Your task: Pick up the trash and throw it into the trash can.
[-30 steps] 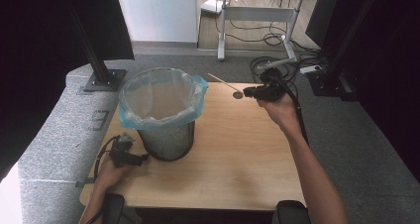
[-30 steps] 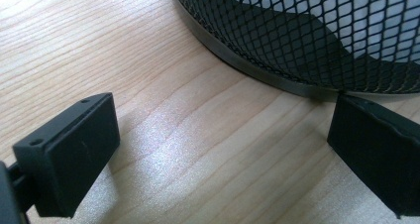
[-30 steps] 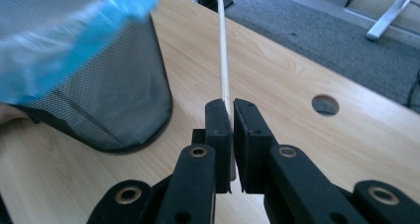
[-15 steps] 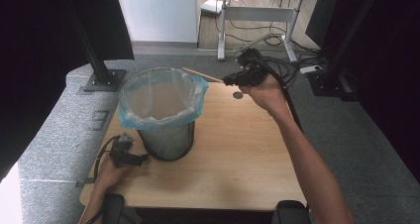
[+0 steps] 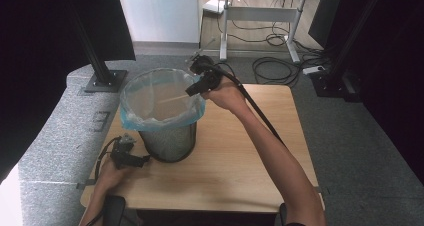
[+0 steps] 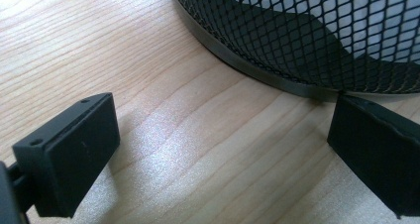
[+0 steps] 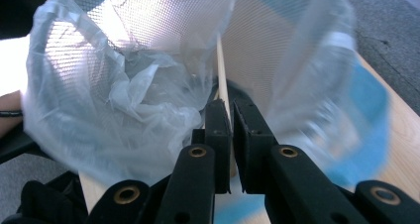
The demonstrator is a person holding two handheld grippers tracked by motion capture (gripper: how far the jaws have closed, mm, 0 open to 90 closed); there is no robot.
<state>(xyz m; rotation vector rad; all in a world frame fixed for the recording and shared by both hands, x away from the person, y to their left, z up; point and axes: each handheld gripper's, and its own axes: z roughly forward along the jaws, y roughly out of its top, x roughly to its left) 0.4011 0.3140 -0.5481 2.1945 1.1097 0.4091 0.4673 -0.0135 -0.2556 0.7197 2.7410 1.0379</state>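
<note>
— How is the scene lit?
— The tabletop [image 5: 240,156] is evenly lit from above; dark surrounds are seen. A soft sheen is seen between the left hand-held gripper's jaws.
— And sharpness?
— The liner [image 7: 317,85] right of the right hand-held gripper [image 7: 231,120] is blurred.

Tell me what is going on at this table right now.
A person works at a wooden table with a gripper in each hand. The right gripper is shut on a thin wooden stick and holds it over the mouth of a black mesh bin lined with a blue plastic bag; the stick points into the bag. The left gripper rests open on the table beside the bin's base, holding nothing.
</note>
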